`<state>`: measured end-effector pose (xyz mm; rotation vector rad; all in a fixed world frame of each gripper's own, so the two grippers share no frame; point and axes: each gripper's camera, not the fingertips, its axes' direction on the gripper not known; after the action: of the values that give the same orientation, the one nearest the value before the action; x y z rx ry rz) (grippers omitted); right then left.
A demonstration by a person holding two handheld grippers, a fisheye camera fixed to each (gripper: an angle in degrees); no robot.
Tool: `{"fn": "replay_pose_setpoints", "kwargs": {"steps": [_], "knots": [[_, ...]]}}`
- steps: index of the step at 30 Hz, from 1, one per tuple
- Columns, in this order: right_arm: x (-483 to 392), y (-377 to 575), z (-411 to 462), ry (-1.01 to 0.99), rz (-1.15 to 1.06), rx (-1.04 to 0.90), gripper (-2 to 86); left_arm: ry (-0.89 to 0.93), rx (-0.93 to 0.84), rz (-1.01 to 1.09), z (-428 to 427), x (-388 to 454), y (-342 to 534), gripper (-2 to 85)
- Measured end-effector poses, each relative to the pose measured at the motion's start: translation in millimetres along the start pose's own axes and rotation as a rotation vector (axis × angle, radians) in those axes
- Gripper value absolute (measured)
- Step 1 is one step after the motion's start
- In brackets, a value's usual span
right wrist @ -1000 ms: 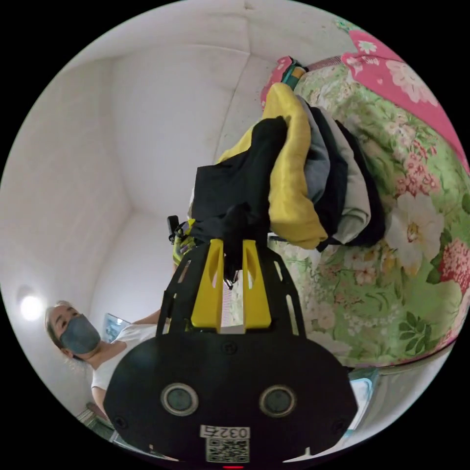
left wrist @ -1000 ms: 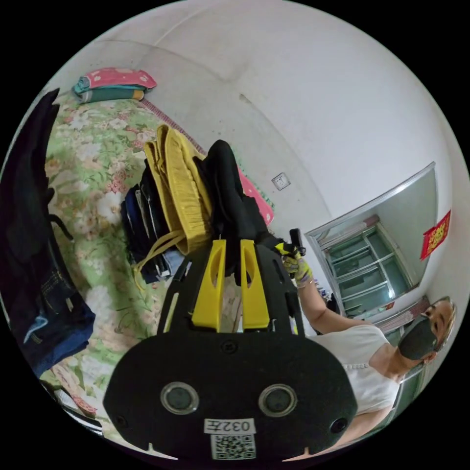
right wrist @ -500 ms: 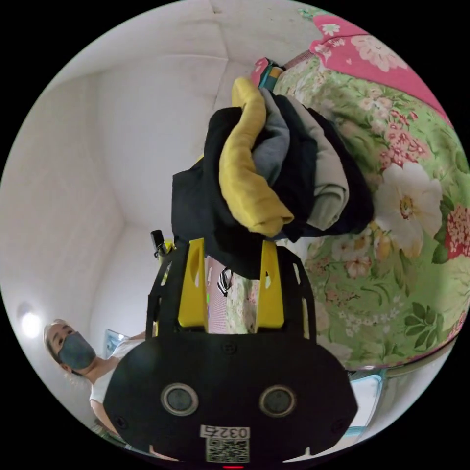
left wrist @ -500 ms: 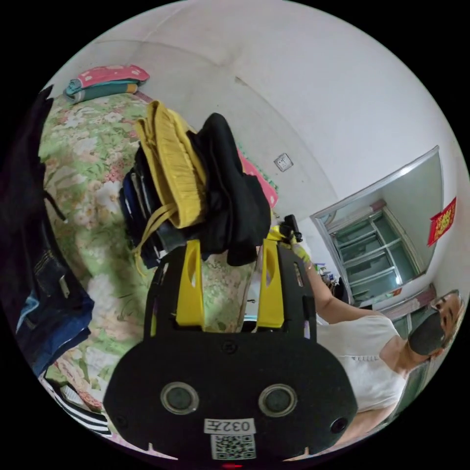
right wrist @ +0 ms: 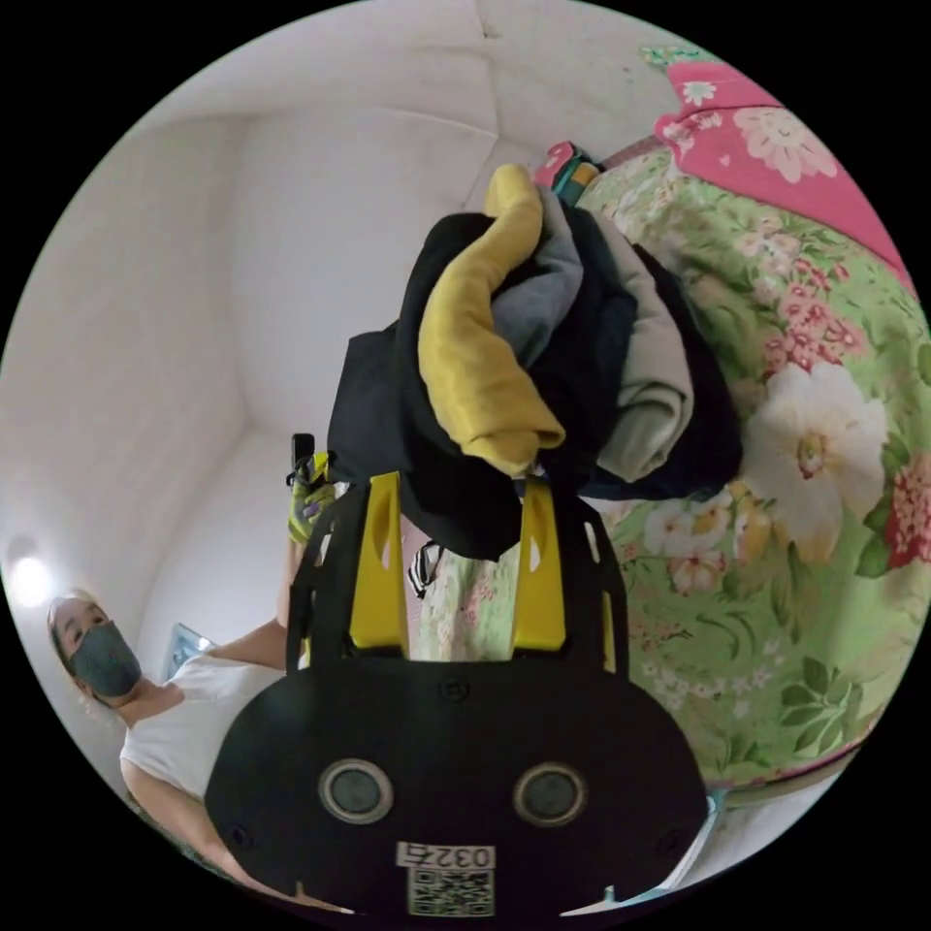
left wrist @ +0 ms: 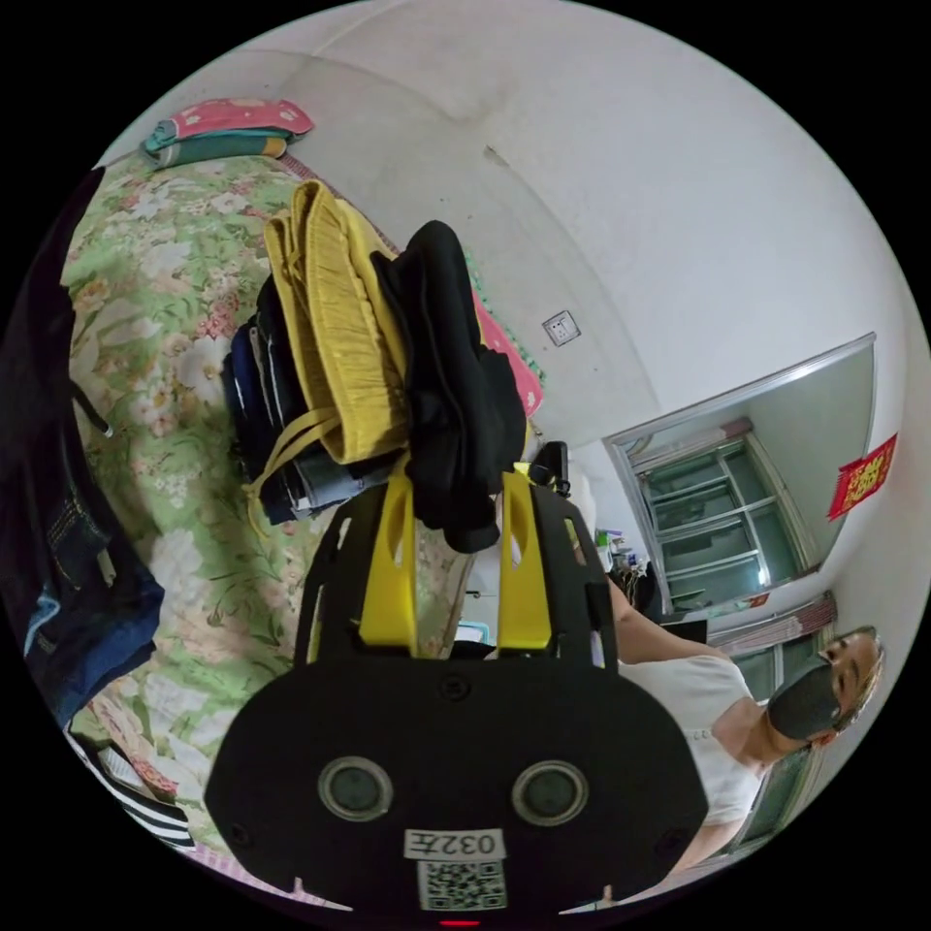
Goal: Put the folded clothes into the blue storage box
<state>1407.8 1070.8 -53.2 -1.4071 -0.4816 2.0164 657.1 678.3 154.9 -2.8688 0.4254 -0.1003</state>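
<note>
Clothes stacked at centre frame in both views, against a floral bedspread; black piece outermost, yellow piece right beside it. Left gripper raised to the stack's lower edge, jaws part-way apart with the black piece's hanging fold between the tips (pressing or merely touching, cannot tell). Right gripper likewise at the stack's lower edge, jaws spread wide, black fold drooping loosely between them. Gloved hand left of centre in the right gripper view, wrapped round a handle, bare arm running down to lower left. White tag and square code on each gripper body, not read out. Red banner at right edge of the left gripper view, gold writing too small to make out.
</note>
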Motion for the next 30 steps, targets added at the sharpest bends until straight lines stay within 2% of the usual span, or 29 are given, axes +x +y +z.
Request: {"fn": "replay_pose_setpoints", "kwargs": {"steps": [3,5,8,12,19,24,30], "knots": [[-7.3,9.0,6.7,-0.030,-0.025,-0.065,16.1,-0.044,-0.054,0.008,13.0,2.5,-17.6,8.5],[-18.4,18.0,3.5,-0.013,-0.051,-0.062,12.4,-0.089,-0.087,0.008,22.4,3.8,-29.8,7.6],[-32.1,31.4,-9.4,-0.048,-0.083,-0.049,8.1,-0.083,-0.075,0.019,23.0,5.2,-42.9,7.6],[-58.3,48.1,-35.3,-0.110,-0.134,-0.006,6.6,-0.044,-0.067,0.030,22.3,6.6,-61.0,5.7],[-154.9,64.8,-102.0,-0.165,-0.336,0.085,6.1,0.136,-0.012,0.134,4.5,26.9,-94.8,3.2],[-196.4,74.0,-123.6,-0.189,-0.351,0.092,6.1,0.304,0.008,0.123,7.5,13.2,-117.5,2.9],[-226.8,120.4,-147.1,-0.189,-0.322,0.190,6.0,0.673,0.017,0.153,30.7,-17.6,-131.7,2.7]]}}
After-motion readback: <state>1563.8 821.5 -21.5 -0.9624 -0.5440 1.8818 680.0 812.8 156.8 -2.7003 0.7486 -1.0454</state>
